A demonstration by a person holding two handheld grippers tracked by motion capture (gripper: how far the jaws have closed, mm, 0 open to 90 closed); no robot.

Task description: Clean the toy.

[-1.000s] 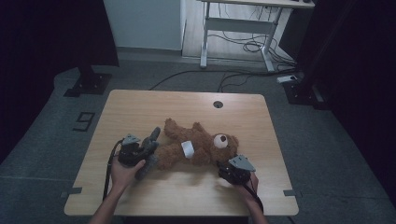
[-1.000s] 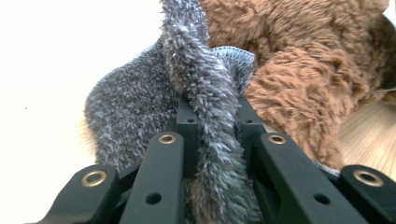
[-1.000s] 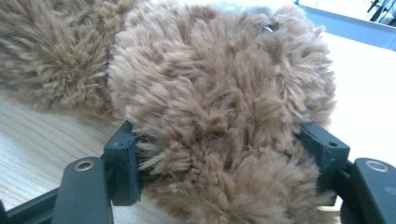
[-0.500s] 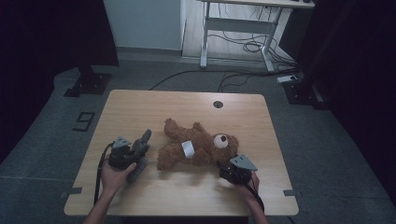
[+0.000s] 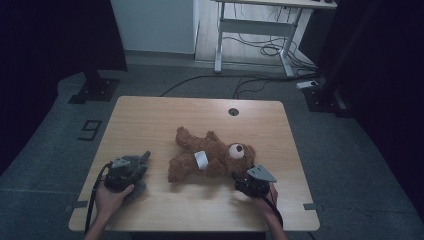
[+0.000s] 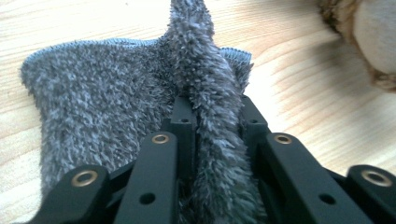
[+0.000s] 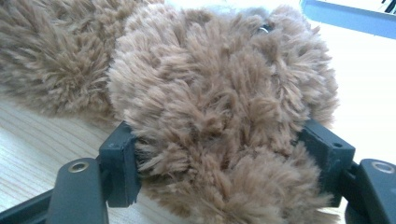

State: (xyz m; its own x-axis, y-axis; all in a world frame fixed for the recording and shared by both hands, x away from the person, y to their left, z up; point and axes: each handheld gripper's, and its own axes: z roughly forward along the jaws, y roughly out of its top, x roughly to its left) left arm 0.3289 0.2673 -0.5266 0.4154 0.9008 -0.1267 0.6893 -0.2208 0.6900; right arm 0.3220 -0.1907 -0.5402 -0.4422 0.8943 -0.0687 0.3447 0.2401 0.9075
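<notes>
A light wooden desk [image 5: 150,115] carries a brown teddy bear [image 5: 212,152] lying near its middle, head toward the right edge, with a white tag across its belly. Its fur is shaggy and tan.

A small grey fleecy garment [image 6: 93,102] with blue-stitched edging lies flat near the front left corner, one fold standing up in a ridge.

The person's left hand [image 5: 111,197] comes in over the front edge, holding the left tongs [image 5: 142,159] low and pointed toward the bear. These tongs pinch the raised grey fold, and have just been easing apart slightly.

The right hand [image 5: 267,200] rests by the front edge toward the right corner. The right tongs [image 5: 239,177] clamp a plump part of the bear beside its head.
</notes>
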